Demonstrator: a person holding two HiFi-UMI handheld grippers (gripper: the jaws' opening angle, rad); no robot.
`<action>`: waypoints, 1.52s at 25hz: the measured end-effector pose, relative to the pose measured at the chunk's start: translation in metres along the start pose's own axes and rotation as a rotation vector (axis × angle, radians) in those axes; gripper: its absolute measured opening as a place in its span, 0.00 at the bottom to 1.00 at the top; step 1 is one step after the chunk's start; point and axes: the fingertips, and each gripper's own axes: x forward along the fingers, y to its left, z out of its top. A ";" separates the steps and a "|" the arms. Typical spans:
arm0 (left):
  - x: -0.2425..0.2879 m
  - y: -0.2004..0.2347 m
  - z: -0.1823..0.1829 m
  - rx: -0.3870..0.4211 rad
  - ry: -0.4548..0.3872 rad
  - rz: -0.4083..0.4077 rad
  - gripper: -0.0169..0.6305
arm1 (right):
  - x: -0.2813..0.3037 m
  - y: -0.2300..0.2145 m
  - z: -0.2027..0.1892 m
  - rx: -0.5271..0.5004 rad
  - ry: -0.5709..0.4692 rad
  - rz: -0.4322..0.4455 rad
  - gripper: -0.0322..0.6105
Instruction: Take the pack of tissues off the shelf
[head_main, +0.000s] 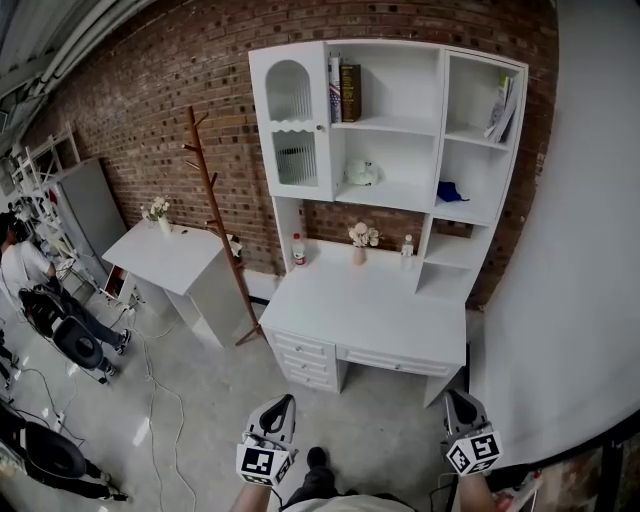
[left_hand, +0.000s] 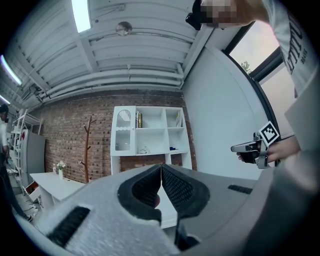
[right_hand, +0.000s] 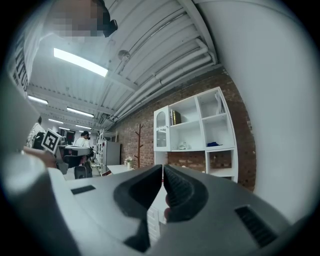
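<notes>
A white desk with a shelf unit stands against the brick wall. On its middle shelf lies a white soft bundle, which looks like the pack of tissues; it shows small in the left gripper view and the right gripper view. A blue item lies one compartment to the right. My left gripper and right gripper are held low, well short of the desk. Both point at the shelf, shut and empty. The jaw tips meet in each gripper view.
The desk top holds a small flower vase and two bottles. Books stand on the top shelf. A wooden coat stand and a second white table are at the left. A person sits at the far left among chairs and floor cables.
</notes>
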 end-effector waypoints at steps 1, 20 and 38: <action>0.004 0.001 -0.001 -0.004 0.000 -0.001 0.07 | 0.002 -0.002 0.000 -0.002 0.003 -0.002 0.10; 0.108 0.068 -0.019 -0.067 -0.016 -0.078 0.07 | 0.092 -0.026 0.005 -0.062 0.035 -0.099 0.10; 0.216 0.175 -0.034 -0.065 -0.010 -0.175 0.07 | 0.226 -0.016 0.009 -0.086 0.049 -0.178 0.10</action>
